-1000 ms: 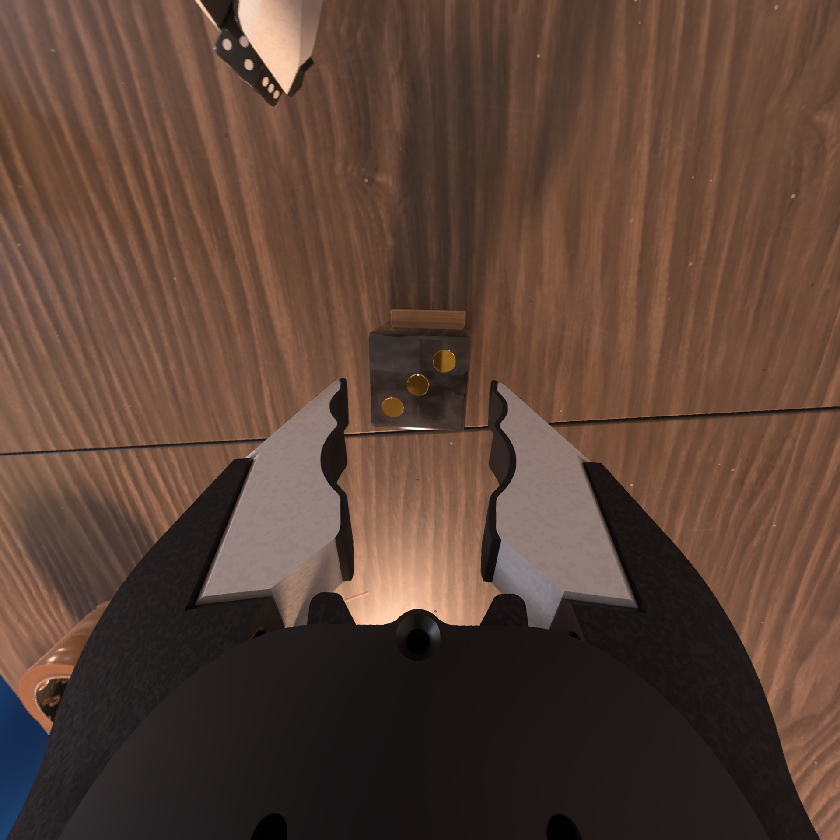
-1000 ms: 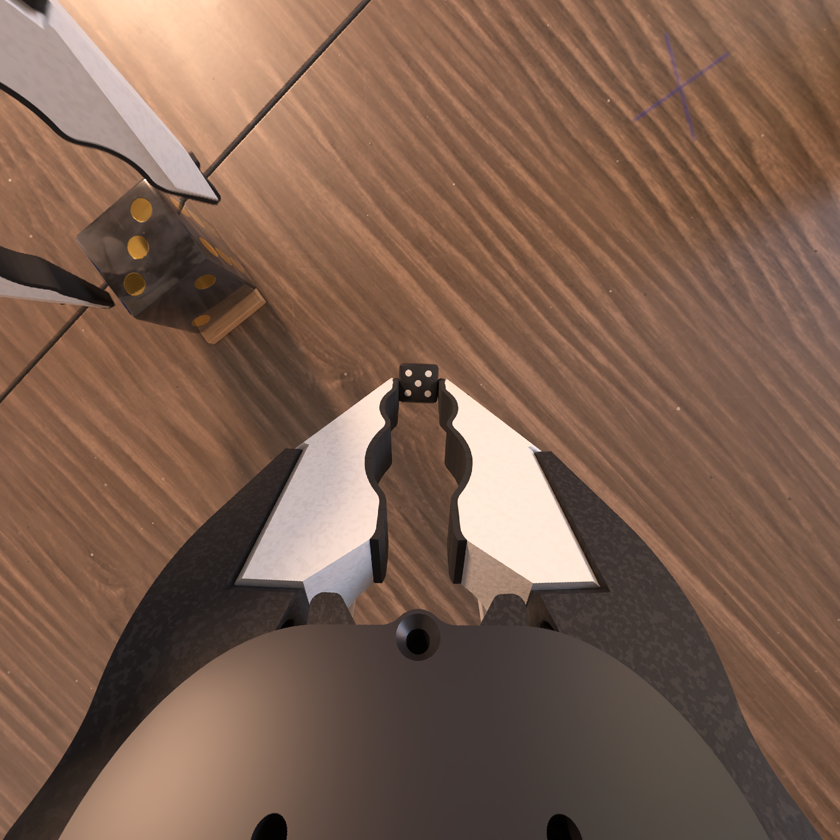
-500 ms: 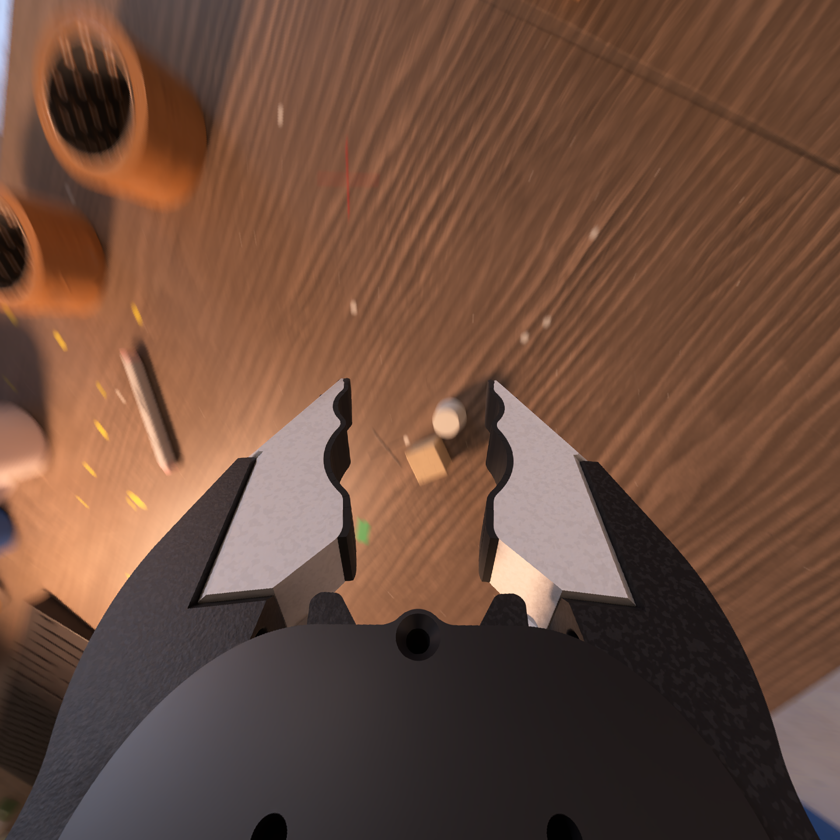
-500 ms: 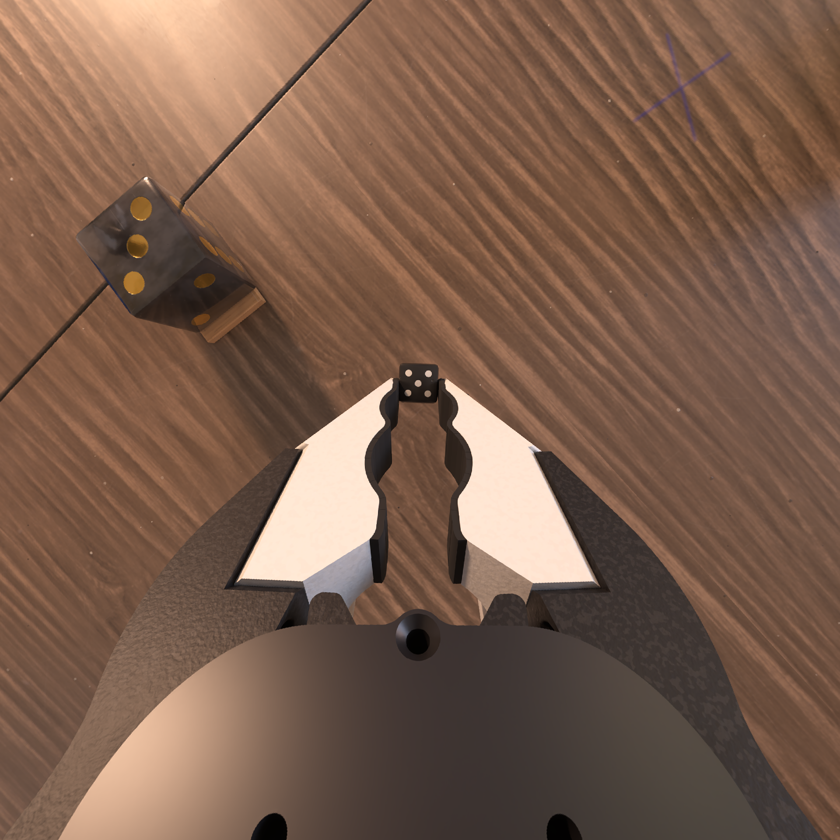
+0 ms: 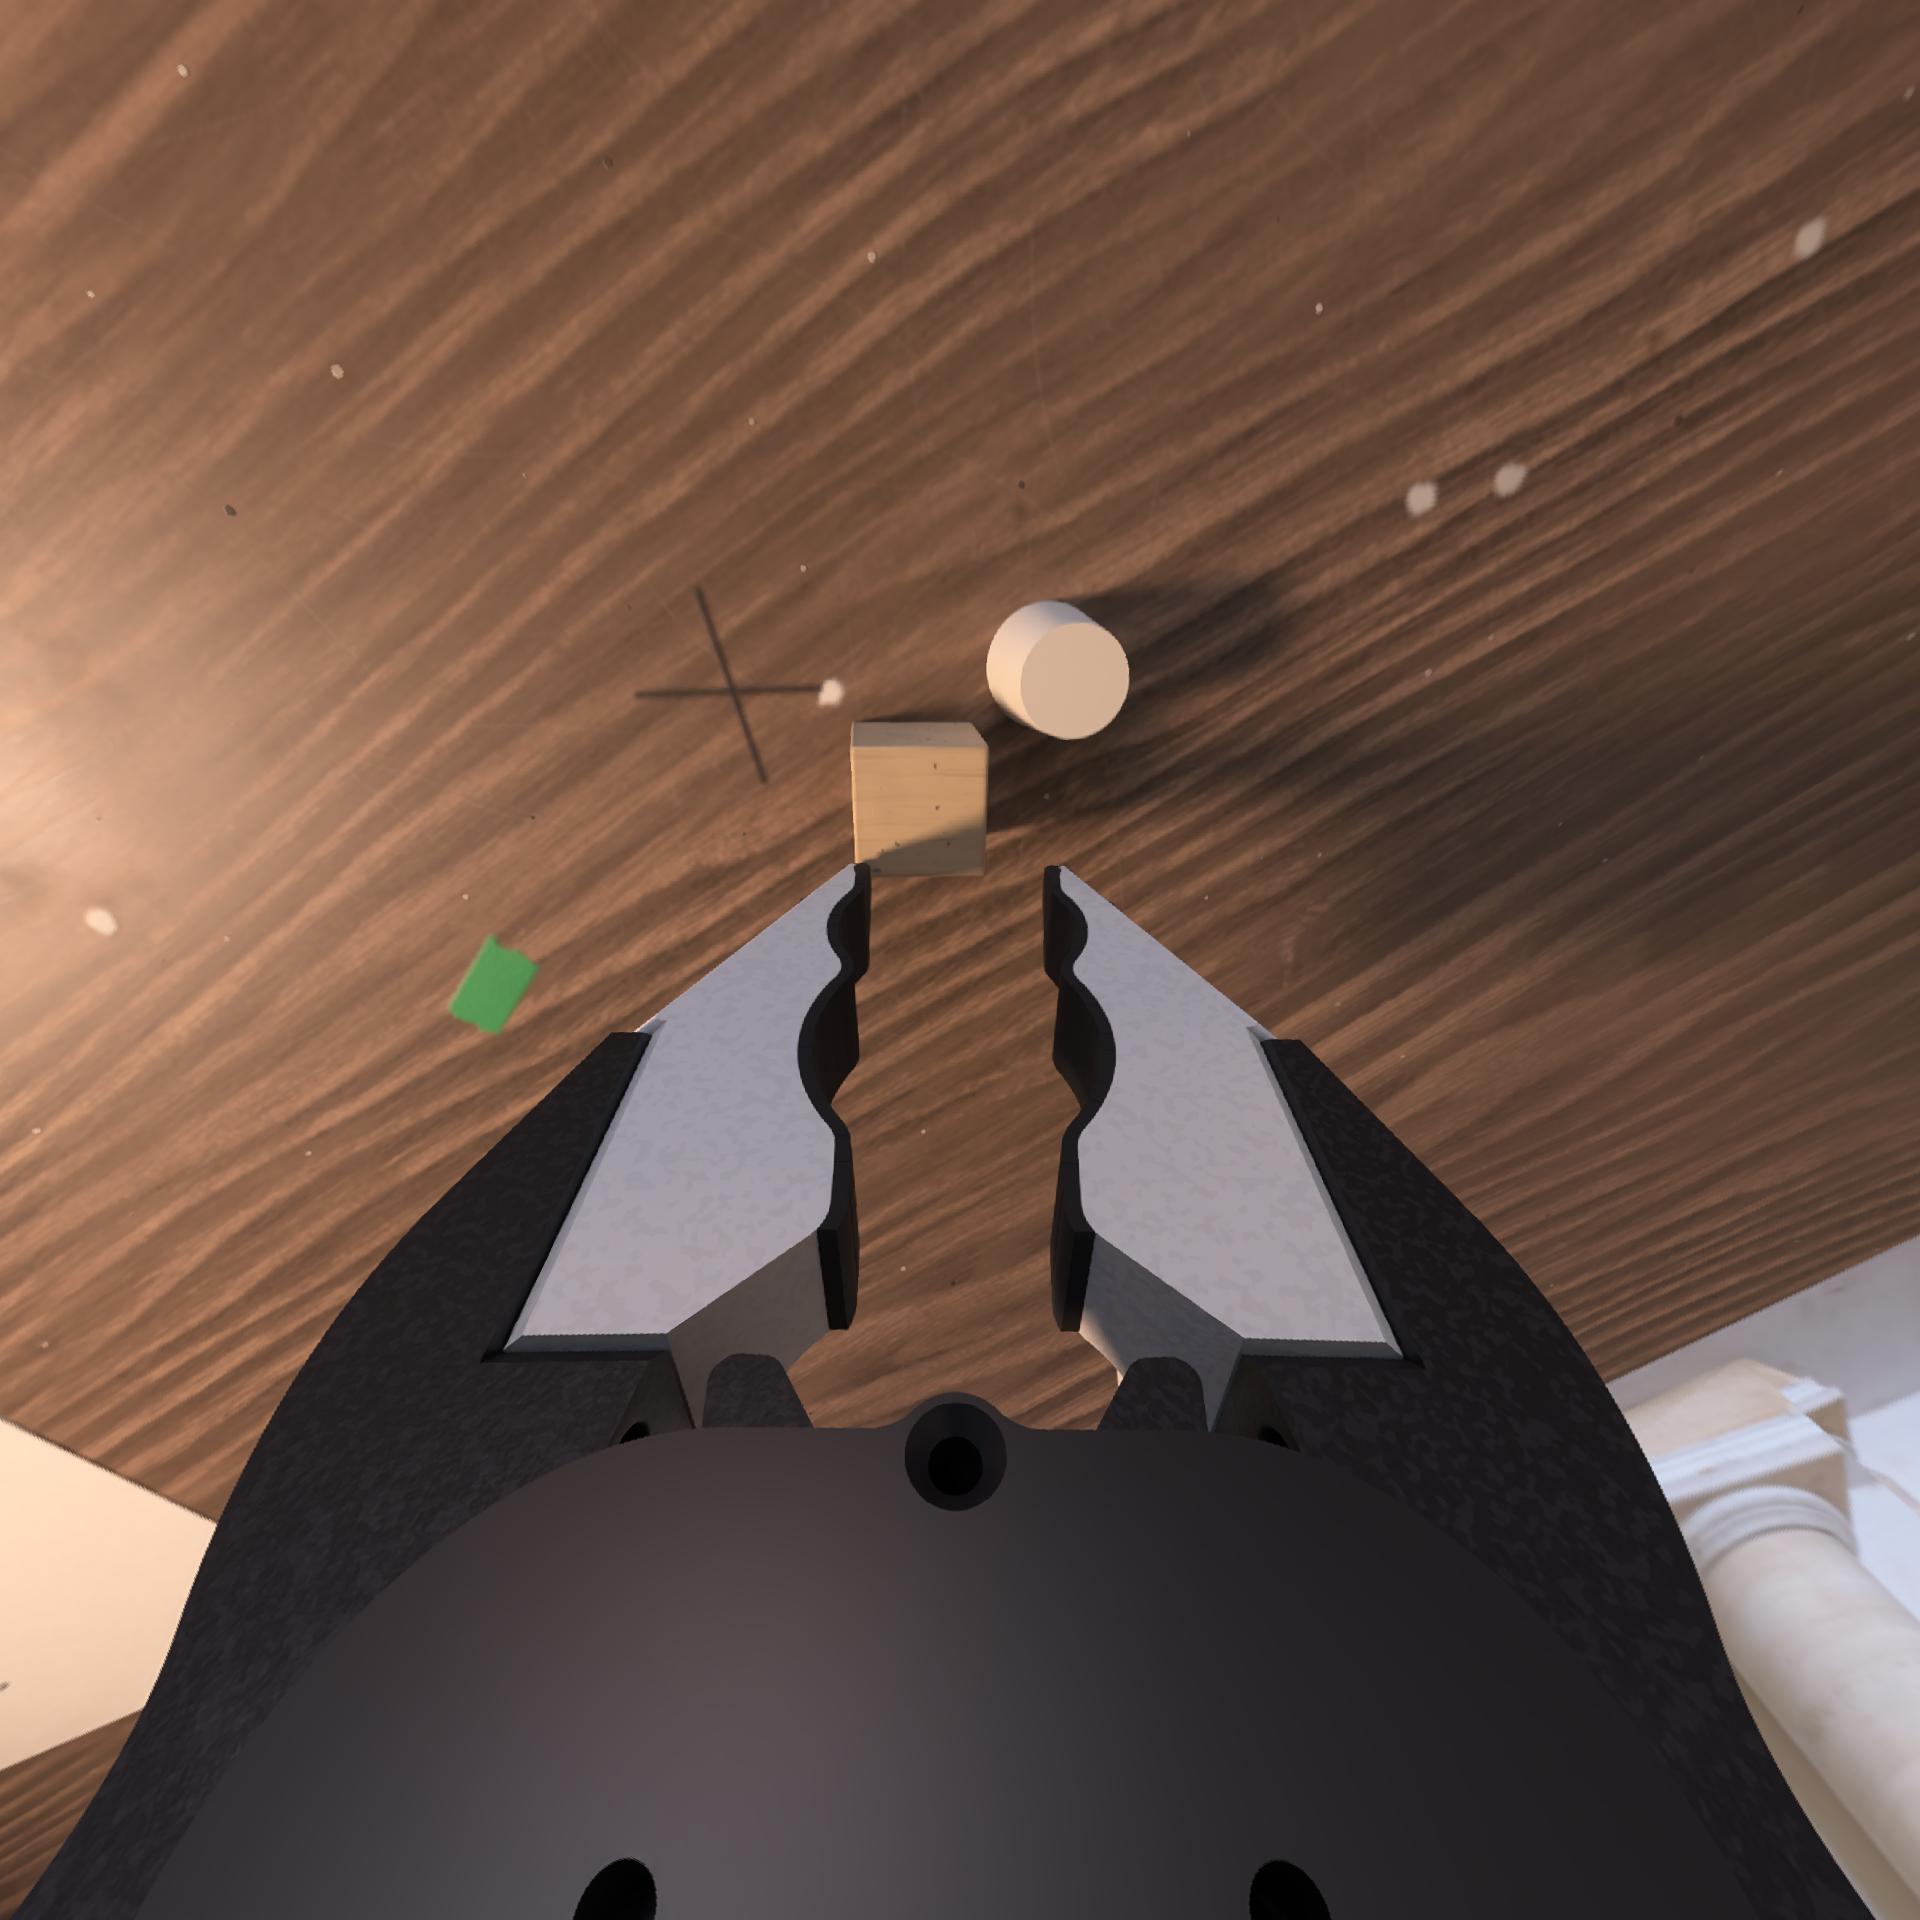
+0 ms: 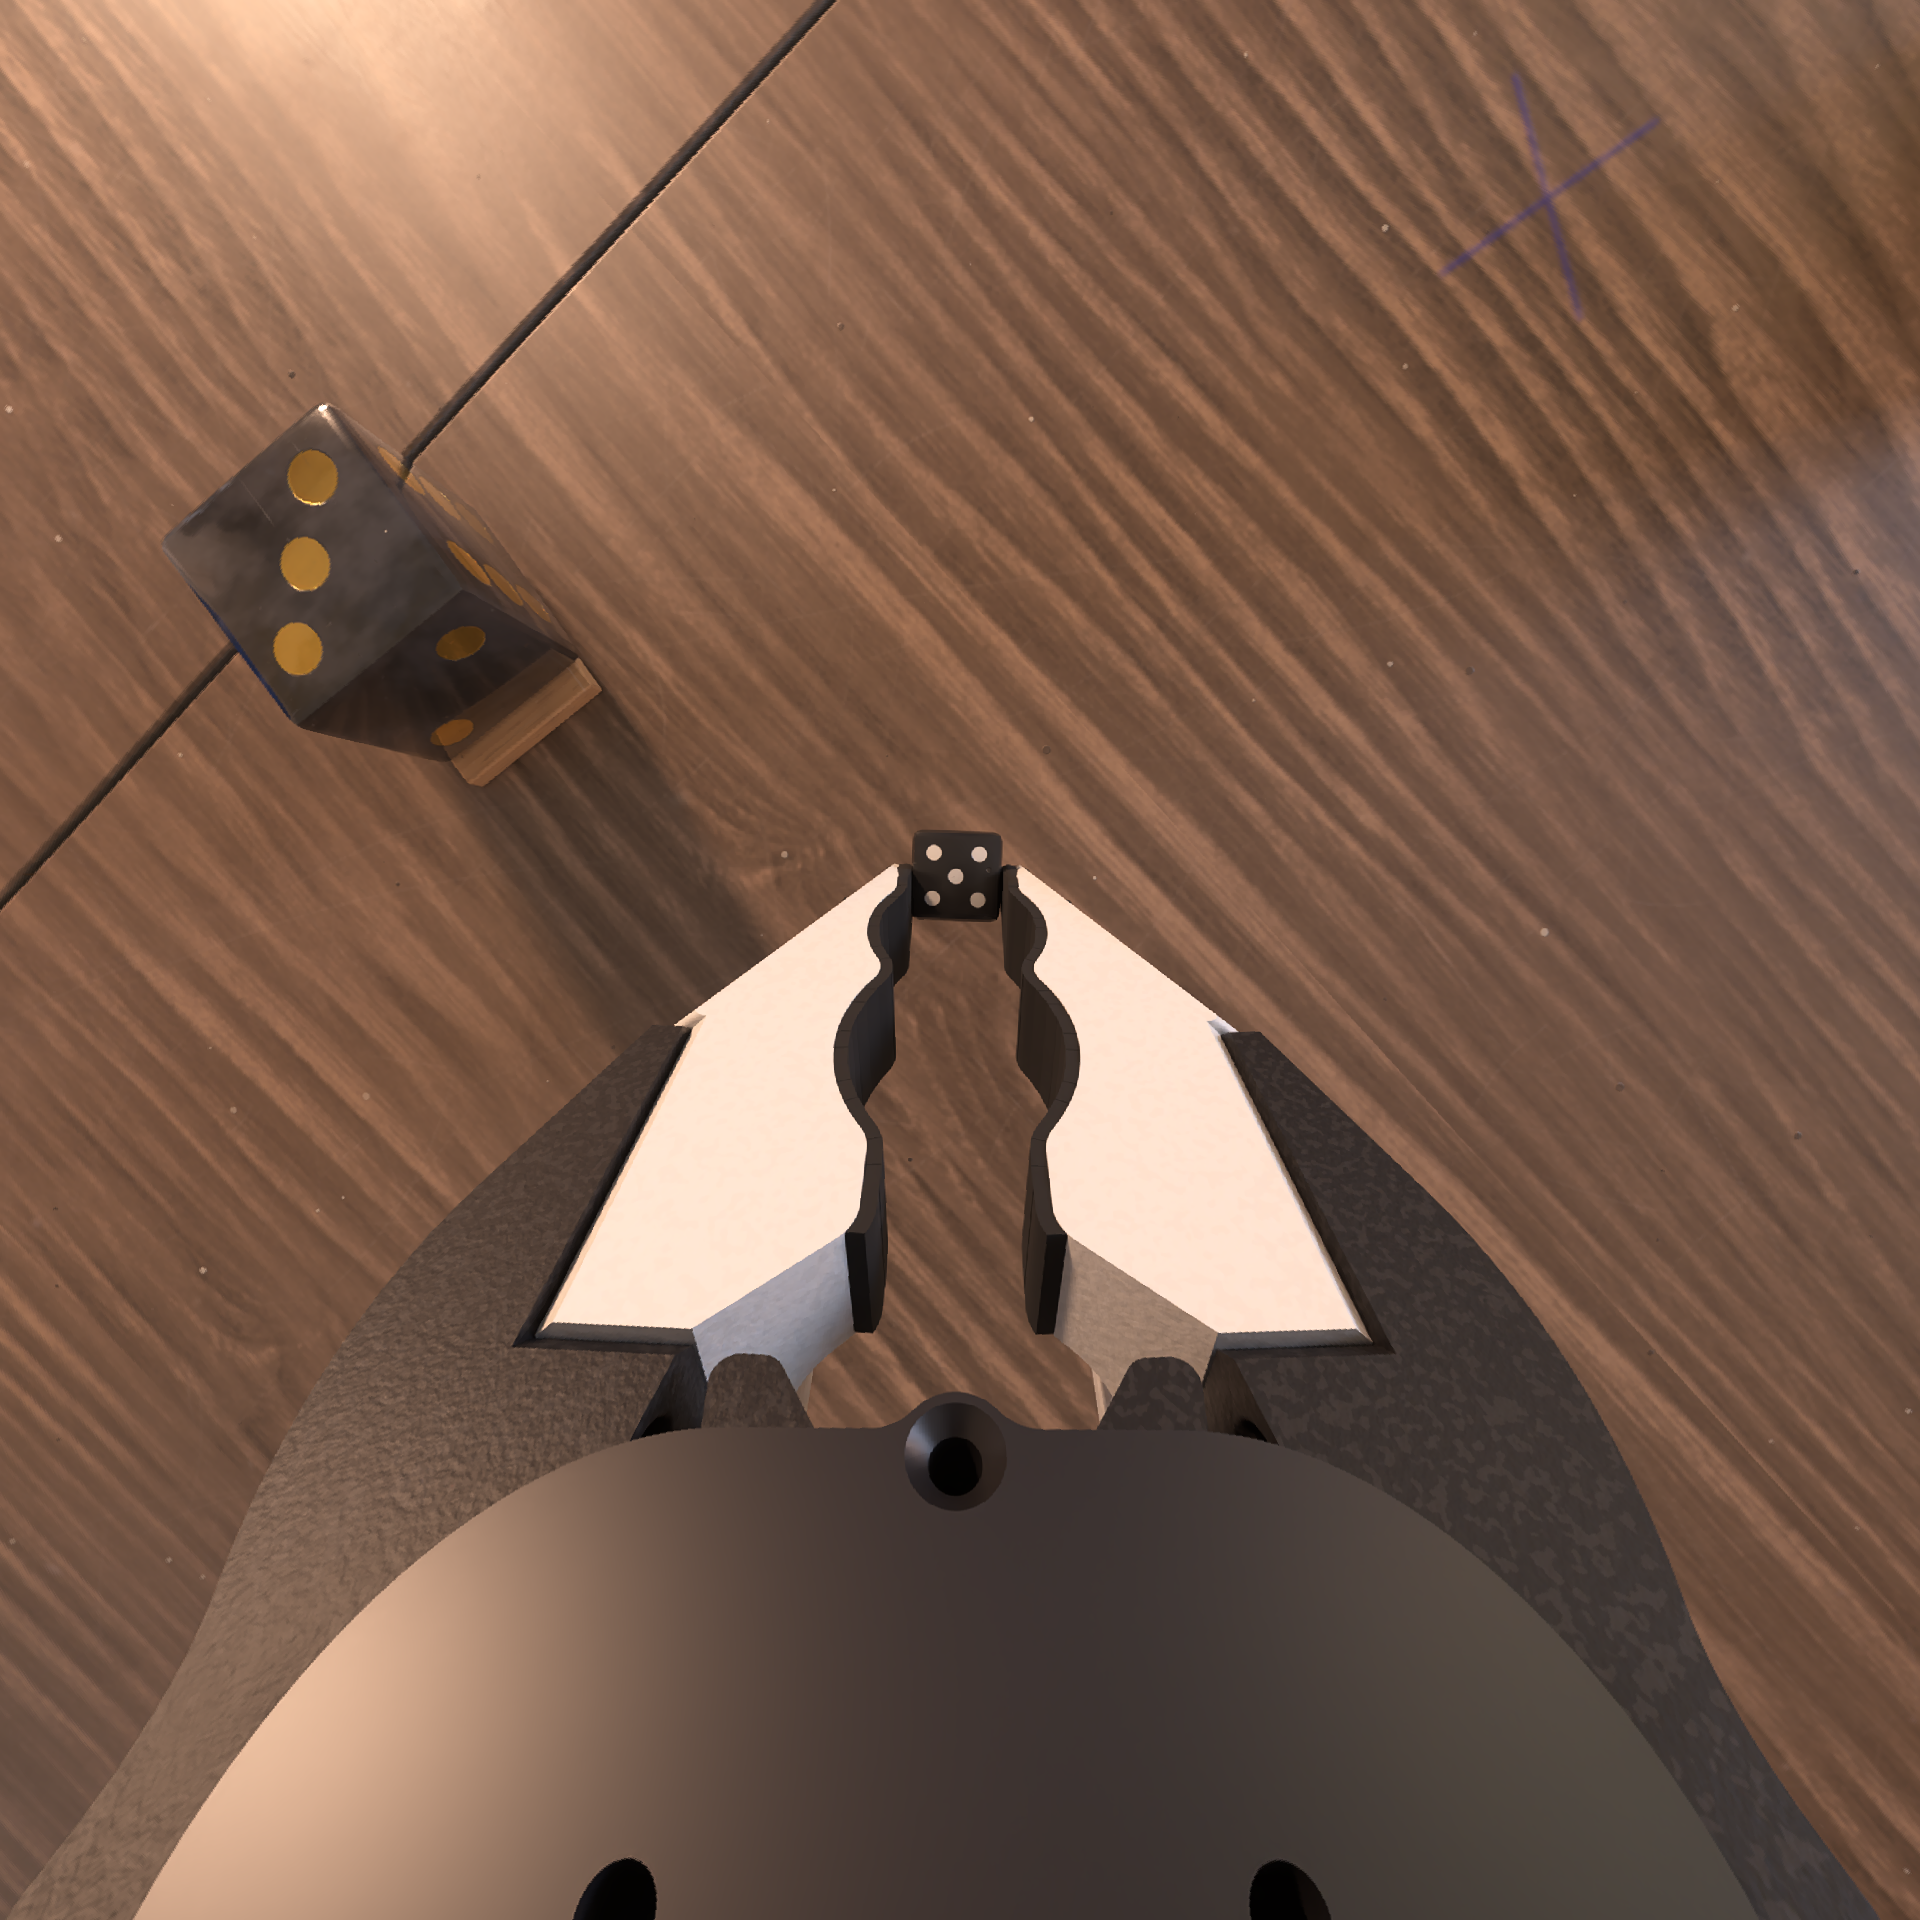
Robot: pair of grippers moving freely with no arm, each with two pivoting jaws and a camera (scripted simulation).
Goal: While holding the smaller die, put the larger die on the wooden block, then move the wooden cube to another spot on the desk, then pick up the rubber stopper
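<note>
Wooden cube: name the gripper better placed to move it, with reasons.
Left. The left gripper is open with the wooden cube just beyond its fingers; the right gripper is shut on the smaller die.

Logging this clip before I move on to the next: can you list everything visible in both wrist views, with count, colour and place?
wooden cube: 1, pale tan, on the desk just ahead of the left fingertips
rubber stopper: 1, cream, beside the cube, farther off
green scrap: 1, green, flat on the desk
cross marks: 2, dark, one per view
larger die: 1, dark with gold pips, on the wooden block
wooden block: 1, tan, flat under that die
smaller die: 1, black with white pips, between the right fingertips
desk: 1, brown wood
left gripper: 1, open, empty
right gripper: 1, shut on the smaller die
</note>
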